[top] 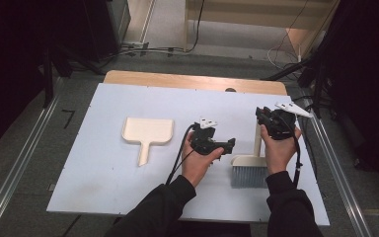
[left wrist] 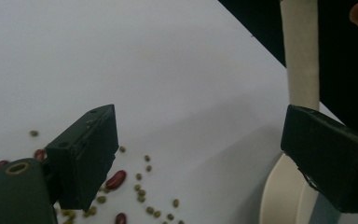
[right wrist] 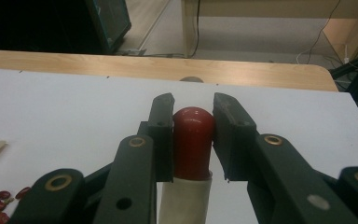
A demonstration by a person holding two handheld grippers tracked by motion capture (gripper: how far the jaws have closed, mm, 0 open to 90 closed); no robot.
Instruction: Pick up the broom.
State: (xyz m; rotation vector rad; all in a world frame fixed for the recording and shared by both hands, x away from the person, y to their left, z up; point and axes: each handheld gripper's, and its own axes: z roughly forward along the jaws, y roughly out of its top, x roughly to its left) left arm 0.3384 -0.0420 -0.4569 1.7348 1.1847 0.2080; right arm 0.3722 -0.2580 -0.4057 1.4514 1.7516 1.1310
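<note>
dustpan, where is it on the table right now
In the high view the cream dustpan lies flat on the left half of the white table, handle toward the person, to the left of the left tool, which is apart from it.

dustpan [top: 147,133] cream, lying flat, table left | wooden strip [top: 192,80] along the far table edge | cables [top: 143,49] on floor beyond
</note>
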